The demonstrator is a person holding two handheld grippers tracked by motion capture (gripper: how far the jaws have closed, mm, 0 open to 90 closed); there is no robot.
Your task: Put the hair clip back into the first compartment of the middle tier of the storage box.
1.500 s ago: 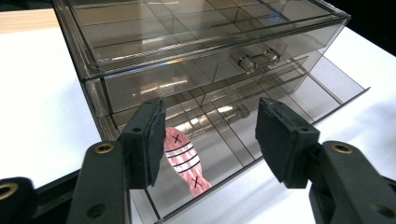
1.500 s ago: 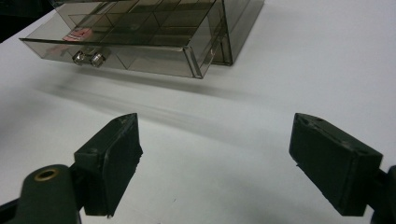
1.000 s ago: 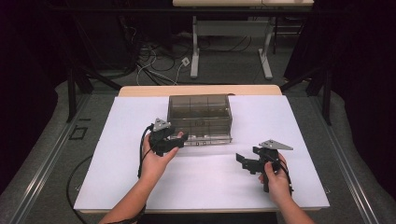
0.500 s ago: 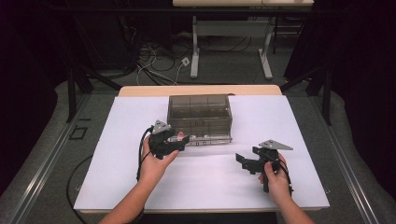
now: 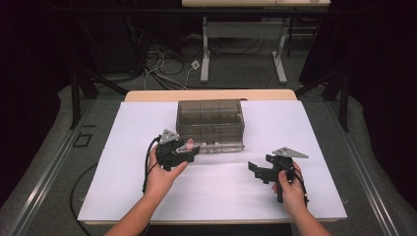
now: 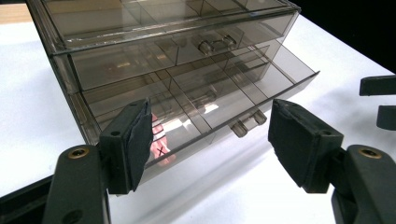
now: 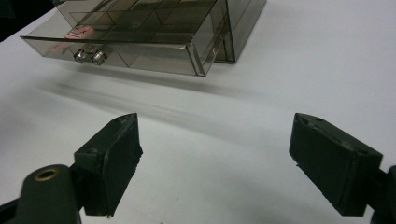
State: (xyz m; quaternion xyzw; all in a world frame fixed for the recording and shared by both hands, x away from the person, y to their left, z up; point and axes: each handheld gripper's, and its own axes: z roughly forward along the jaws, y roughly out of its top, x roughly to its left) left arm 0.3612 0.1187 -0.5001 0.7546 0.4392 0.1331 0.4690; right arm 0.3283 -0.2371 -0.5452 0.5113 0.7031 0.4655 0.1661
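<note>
From the high view we see the smoked plastic drawer cabinet (image 5: 210,120) standing just ahead of the left gripper (image 5: 189,150), its lower drawer (image 5: 216,146) pulled out toward us, while the right gripper (image 5: 256,169) rests well off to the side over the white table (image 5: 123,191). In the left gripper view our jaws stand wide apart with nothing between them; the open lower drawer (image 6: 224,100) lies straight ahead, its small knob handle (image 6: 247,122) just forward and between the jaws, and a pink item (image 6: 159,140) shows through the compartment nearest the left jaw. We judge the cabinet light, rigid and slick, its thin walls liable to crack or slide under a hard push, so the knob is the sensible hold. In the right gripper view our jaws are likewise spread wide and empty, with the drawer front and its knob (image 7: 91,57) ahead and to the left.
</note>
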